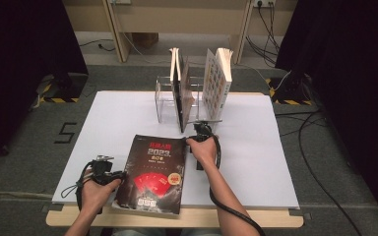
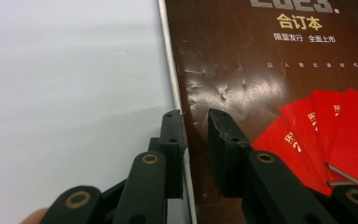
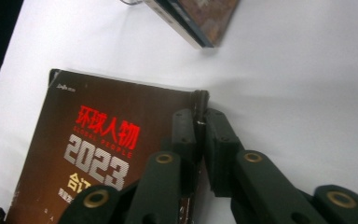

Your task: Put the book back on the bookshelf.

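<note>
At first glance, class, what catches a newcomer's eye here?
The dark book with red fanned covers lies flat at the table's near edge. The right tongs pinch its far right corner, and the left tongs straddle its left edge. Behind it, books stand upright in a clear rack.

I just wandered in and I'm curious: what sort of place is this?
Probably a lab or recording studio: a white table ringed by black curtains, hazard-taped stand feet, and cables on the grey floor.

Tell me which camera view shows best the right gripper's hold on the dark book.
The right gripper view: the right gripper pinches the dark book at its far right corner. The high view shows a hand covering that gripper. The left gripper view shows the cover's left edge.
</note>
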`<action>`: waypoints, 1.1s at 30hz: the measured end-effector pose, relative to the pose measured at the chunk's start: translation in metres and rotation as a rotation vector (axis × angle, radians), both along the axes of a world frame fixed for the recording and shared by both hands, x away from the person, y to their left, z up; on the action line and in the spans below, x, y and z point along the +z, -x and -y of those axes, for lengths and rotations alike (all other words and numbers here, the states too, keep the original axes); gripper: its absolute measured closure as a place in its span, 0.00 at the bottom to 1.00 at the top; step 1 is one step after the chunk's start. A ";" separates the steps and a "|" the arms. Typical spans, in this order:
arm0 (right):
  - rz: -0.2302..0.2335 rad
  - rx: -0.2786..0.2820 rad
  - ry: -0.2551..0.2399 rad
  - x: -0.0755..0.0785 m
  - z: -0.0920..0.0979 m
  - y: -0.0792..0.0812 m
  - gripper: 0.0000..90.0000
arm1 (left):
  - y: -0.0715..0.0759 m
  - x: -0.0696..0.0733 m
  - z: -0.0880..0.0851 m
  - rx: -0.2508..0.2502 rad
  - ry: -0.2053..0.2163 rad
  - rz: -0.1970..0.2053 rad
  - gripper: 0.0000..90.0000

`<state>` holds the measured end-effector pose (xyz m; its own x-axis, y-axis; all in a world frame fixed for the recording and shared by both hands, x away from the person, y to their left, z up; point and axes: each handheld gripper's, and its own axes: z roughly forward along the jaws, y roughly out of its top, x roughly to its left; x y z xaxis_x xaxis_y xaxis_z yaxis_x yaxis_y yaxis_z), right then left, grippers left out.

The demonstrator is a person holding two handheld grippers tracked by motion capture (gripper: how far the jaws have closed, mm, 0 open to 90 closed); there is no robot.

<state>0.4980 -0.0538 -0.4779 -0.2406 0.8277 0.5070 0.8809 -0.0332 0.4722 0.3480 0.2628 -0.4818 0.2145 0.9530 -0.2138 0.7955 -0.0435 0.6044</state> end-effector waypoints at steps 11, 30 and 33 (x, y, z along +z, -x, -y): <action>0.067 0.010 0.012 0.002 -0.003 0.007 0.96 | 0.000 0.000 0.000 -0.004 -0.004 0.000 0.82; 0.112 -0.005 0.012 0.002 -0.005 0.013 0.96 | 0.000 0.000 0.000 -0.005 0.004 -0.002 0.79; 0.114 -0.012 0.000 0.003 -0.005 0.014 0.97 | 0.000 0.000 0.000 -0.007 0.010 -0.004 0.78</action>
